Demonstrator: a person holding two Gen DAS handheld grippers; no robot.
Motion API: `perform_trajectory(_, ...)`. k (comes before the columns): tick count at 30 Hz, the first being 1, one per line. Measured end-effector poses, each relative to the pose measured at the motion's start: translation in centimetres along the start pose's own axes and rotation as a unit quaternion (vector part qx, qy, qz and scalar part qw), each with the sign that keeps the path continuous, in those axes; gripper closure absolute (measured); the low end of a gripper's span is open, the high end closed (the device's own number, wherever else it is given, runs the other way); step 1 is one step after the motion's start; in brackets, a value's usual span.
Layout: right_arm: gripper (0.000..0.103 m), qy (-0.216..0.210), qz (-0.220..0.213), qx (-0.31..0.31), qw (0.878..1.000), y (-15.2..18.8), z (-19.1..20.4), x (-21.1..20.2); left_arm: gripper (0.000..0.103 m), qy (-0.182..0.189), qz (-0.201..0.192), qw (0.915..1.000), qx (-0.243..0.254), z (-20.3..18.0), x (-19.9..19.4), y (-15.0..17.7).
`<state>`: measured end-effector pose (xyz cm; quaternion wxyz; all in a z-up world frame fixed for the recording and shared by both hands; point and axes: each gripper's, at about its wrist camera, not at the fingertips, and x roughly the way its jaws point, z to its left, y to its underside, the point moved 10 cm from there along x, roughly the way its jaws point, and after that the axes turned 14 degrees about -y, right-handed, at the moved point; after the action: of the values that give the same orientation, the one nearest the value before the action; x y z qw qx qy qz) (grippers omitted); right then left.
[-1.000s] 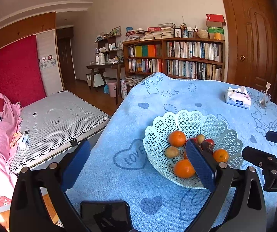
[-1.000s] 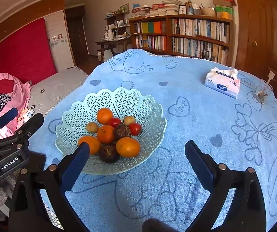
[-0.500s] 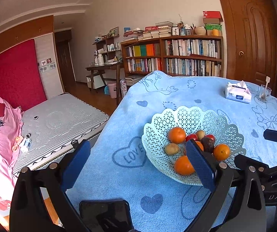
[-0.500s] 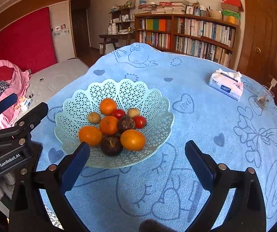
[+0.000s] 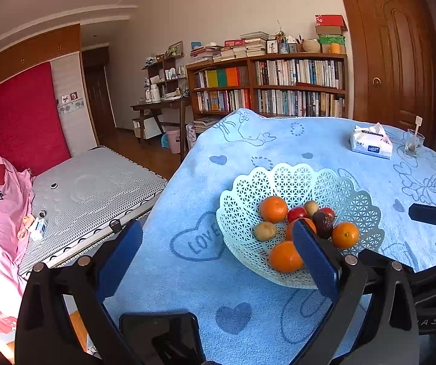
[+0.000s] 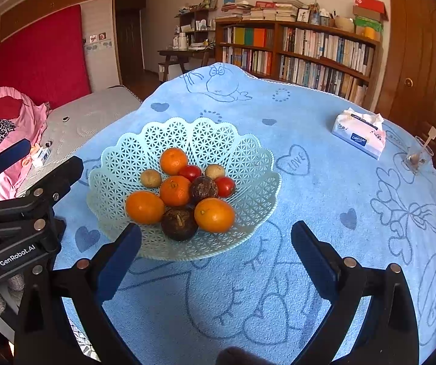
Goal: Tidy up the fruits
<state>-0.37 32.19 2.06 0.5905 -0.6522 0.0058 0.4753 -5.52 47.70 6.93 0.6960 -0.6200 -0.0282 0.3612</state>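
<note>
Basket (image 6: 257,182) nearer than before; fruit unmoved; both grippers (image 5: 214,255) (image 6: 216,254) spread, empty.

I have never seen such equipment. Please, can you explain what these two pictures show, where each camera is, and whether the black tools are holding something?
No robot arm is here: a person holds one two-finger tool in each hand, and each tool carries a wide-angle camera looking forward along its fingers. One picture comes from the left gripper, the other from the right gripper. The black arms with blue pads at the bottom are the tool's own fingers. Both stand wide open and hold nothing.

On the blue cloth stands a pale green lattice basket with oranges, small red fruits, two dark round fruits and two brownish ones. Farther back lie a tissue pack and a small glass.
</note>
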Motion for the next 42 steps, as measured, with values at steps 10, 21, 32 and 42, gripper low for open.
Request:
perform_trajectory(10, 0.005, 0.000, 0.000, 0.001, 1.000, 0.01, -0.03, 0.01, 0.003, 0.000, 0.000, 1.0000, 0.000, 0.01, 0.00, -0.01)
perform_trajectory(21, 0.005, 0.000, 0.002, 0.002, 1.000, 0.13, -0.11, -0.02, 0.003, 0.000, 0.000, 1.0000, 0.001, 0.00, 0.00, -0.01)
perform_trajectory(32, 0.005, 0.002, 0.004, 0.001, 1.000, 0.41, -0.25, 0.13, 0.003, 0.000, 0.003, 1.0000, 0.004, -0.44, 0.21, 0.55)
perform_trajectory(42, 0.005, 0.002, 0.005, 0.000, 1.000, 0.44, -0.24, 0.13, 0.003, 0.000, 0.002, 1.0000, 0.004, -0.38, 0.19, 0.42)
